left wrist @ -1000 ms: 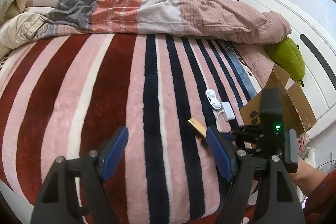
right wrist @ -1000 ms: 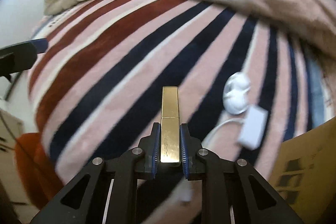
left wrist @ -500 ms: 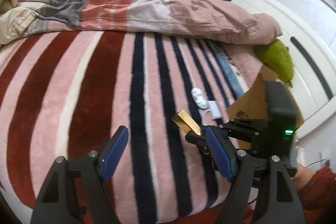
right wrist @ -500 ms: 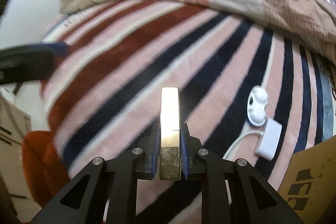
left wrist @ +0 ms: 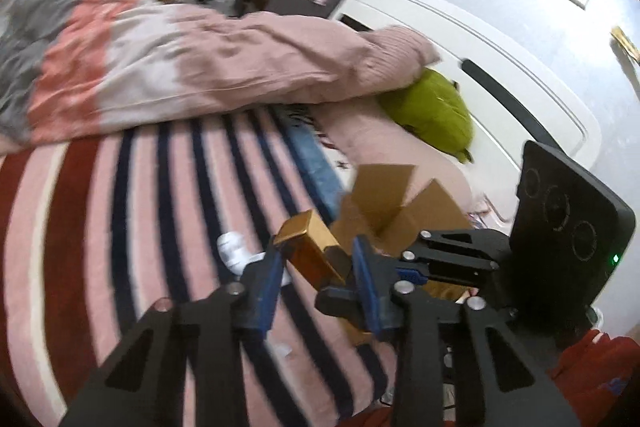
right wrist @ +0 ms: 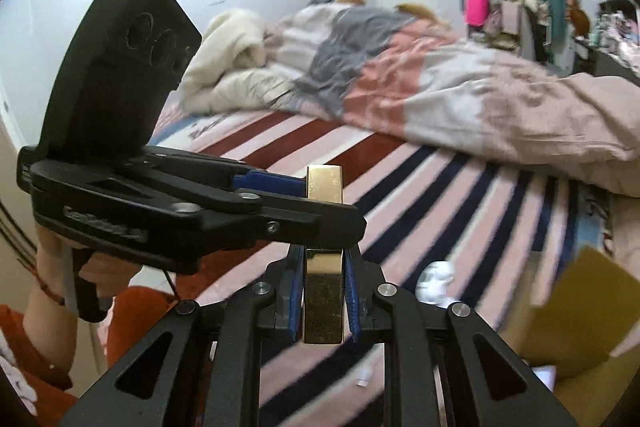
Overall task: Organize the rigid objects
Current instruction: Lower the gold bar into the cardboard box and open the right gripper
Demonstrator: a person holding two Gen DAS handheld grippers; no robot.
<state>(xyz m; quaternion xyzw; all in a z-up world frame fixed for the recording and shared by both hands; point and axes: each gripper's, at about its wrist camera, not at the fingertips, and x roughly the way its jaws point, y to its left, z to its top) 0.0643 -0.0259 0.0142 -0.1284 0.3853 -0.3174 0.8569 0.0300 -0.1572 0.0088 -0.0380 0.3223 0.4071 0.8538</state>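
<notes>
You've got the gold bar (right wrist: 323, 283) pinched tight in your right gripper (right wrist: 323, 301), up in the air mid-frame above the striped bed (right wrist: 460, 195). Your left gripper (left wrist: 318, 273) is closing its fingers around the bar's far end, so this looks like a handoff. Next, I'd guess: get it into the cardboard box (left wrist: 394, 203) at right.

No legible text is found in either view. Embossed lettering is present on the side of the left gripper (right wrist: 320, 223) body in the right wrist view, but it is blurred and cannot be read. A green indicator light is shown lit on the black housing of the right gripper (left wrist: 344, 287).
</notes>
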